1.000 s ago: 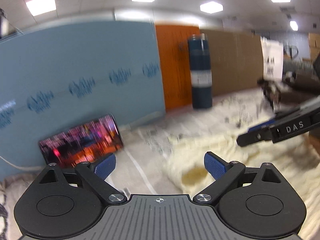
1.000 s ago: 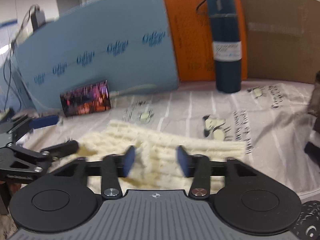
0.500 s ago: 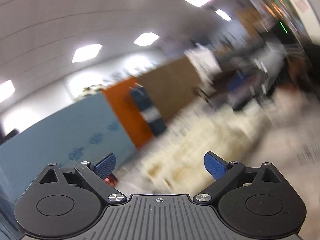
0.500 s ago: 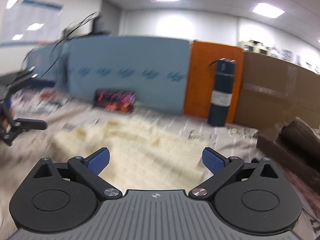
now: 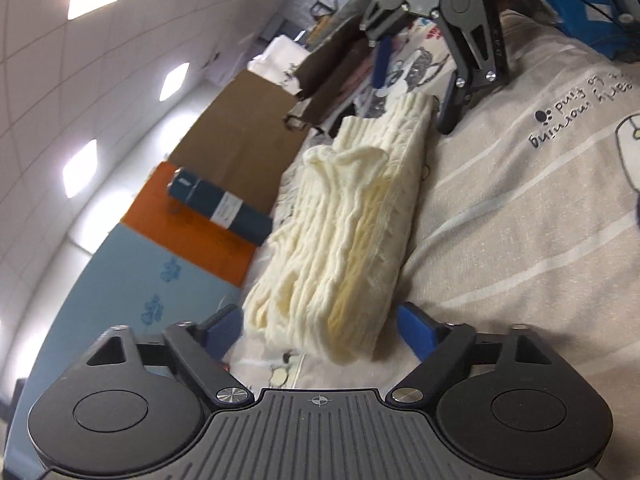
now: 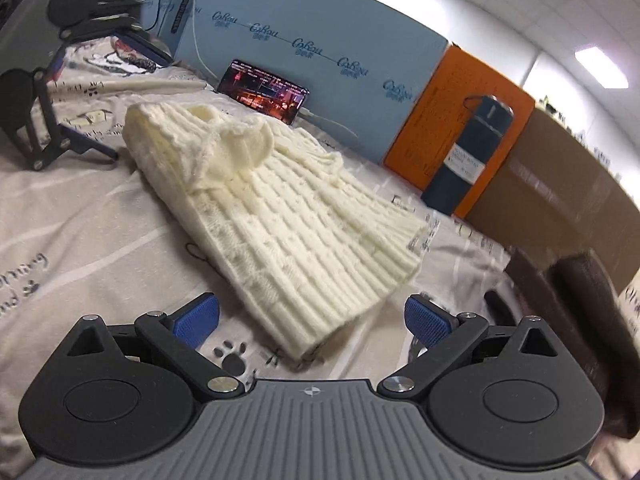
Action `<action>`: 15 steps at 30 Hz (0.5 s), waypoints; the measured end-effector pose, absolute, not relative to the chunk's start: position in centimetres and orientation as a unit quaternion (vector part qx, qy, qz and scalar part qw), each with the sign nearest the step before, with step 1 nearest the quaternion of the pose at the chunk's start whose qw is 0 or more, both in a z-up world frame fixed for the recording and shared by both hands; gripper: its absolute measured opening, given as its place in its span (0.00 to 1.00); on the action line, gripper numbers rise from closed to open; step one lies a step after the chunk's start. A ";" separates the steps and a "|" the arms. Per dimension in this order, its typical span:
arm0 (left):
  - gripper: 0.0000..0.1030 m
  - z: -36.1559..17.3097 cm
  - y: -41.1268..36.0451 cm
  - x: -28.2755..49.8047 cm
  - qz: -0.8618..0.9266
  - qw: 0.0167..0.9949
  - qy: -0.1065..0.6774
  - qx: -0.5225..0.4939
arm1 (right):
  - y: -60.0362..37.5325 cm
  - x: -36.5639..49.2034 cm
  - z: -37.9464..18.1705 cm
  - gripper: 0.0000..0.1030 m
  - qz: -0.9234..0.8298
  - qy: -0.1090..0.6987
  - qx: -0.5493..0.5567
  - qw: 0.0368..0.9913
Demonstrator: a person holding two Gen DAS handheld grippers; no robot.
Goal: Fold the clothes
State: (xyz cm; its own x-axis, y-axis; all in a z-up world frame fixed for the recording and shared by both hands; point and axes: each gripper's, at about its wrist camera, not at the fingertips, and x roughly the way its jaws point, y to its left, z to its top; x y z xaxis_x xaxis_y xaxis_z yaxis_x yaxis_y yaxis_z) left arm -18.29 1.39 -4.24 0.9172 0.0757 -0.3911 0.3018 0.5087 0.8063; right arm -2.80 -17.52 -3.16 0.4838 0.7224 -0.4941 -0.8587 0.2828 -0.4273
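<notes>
A cream knitted sweater (image 5: 340, 240) lies folded into a long strip on the printed grey sheet (image 5: 540, 220); it also shows in the right wrist view (image 6: 280, 208). My left gripper (image 5: 320, 328) is open, its blue pads on either side of the strip's near end, low over the sheet. My right gripper (image 6: 312, 316) is open at the strip's opposite end, with the ribbed hem between its pads. Each gripper shows in the other's view: the right one (image 5: 416, 84) at the far end, the left one (image 6: 60, 148) at the left.
A dark blue flask (image 6: 468, 160) stands against an orange board (image 6: 440, 112). A lit phone (image 6: 264, 90) leans on a blue foam board (image 6: 312, 36). Brown cardboard (image 6: 560, 192) and a dark brown garment (image 6: 580, 300) lie at the right.
Both grippers swung round fast and came down at opposite ends of the sweater. The right gripper opened wide. The sweater now lies as a narrow folded strip.
</notes>
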 end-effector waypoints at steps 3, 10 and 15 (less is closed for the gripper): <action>0.62 -4.5 1.5 -17.2 -0.082 0.843 0.191 0.496 | -16.7 -2.7 -3.5 0.95 0.490 0.073 -0.353 0.794; 0.32 -4.7 1.9 -14.9 -0.097 0.852 0.192 0.477 | -15.9 -2.8 -3.7 0.67 0.521 0.032 -0.364 0.771; 0.23 -3.9 2.1 -15.4 -0.110 0.867 0.209 0.439 | -16.2 -2.9 -3.2 0.25 0.545 0.055 -0.354 0.758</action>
